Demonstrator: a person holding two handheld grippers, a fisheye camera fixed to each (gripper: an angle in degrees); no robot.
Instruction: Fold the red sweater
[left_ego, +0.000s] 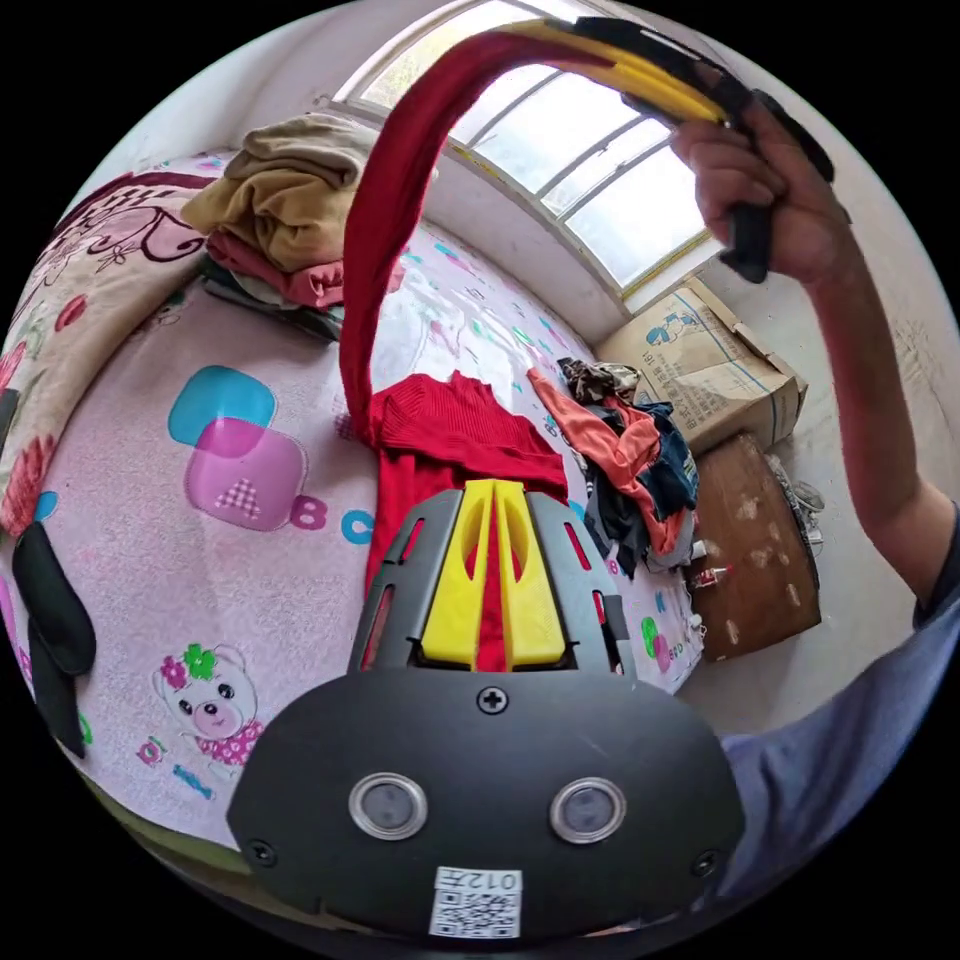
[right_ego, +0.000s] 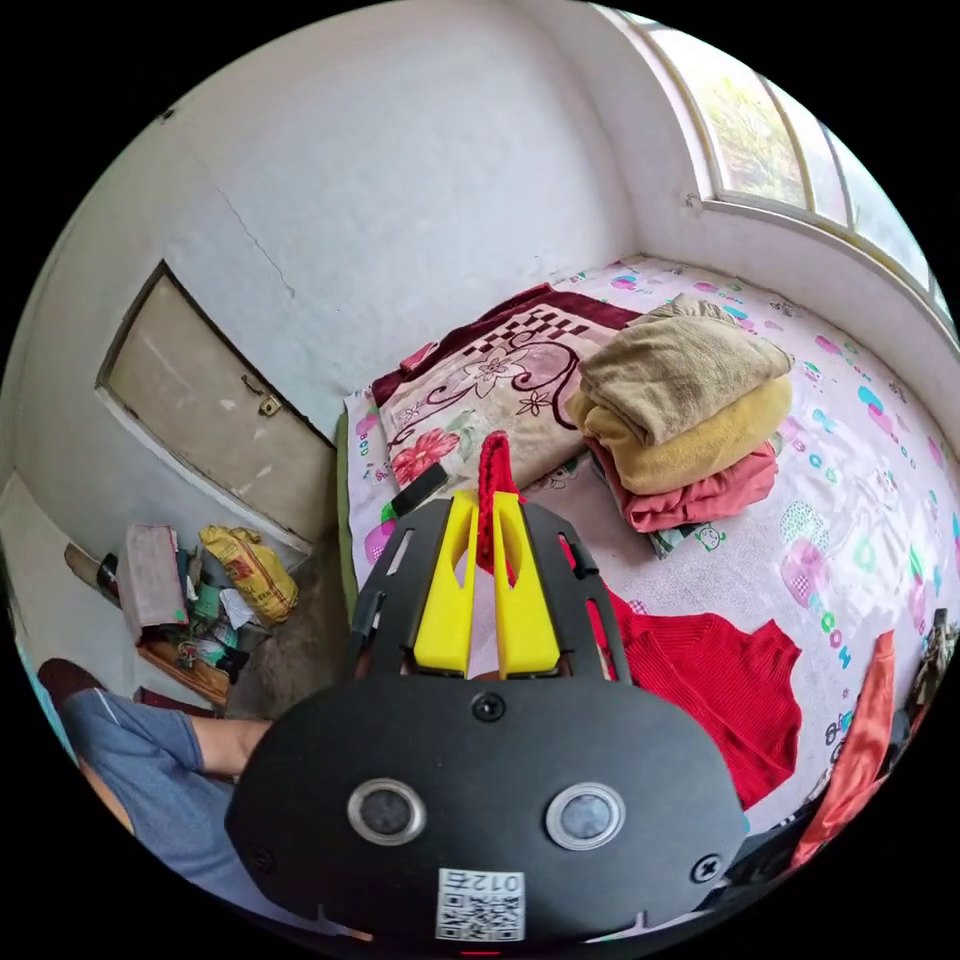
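**A:** Left gripper view first. What do you log?

**B:** My left gripper (left_ego: 494, 500) sits low over the red sweater (left_ego: 450, 440), which lies on the bed sheet (left_ego: 230, 560). Jaws nearly together with red cloth in the slot; I judge it pinned, to anchor the body. The right gripper (left_ego: 600, 55), raised in a hand (left_ego: 760, 190), has a sleeve stretched up taut, probably to straighten it for folding inward.

**A:** And the right gripper view?

**B:** Here the right gripper (right_ego: 487, 520) is clenched on a red knit fold poking up between the jaws. The sweater's body (right_ego: 720, 670) lies flat below, near the stack of folded clothes (right_ego: 680, 430), apart from it.
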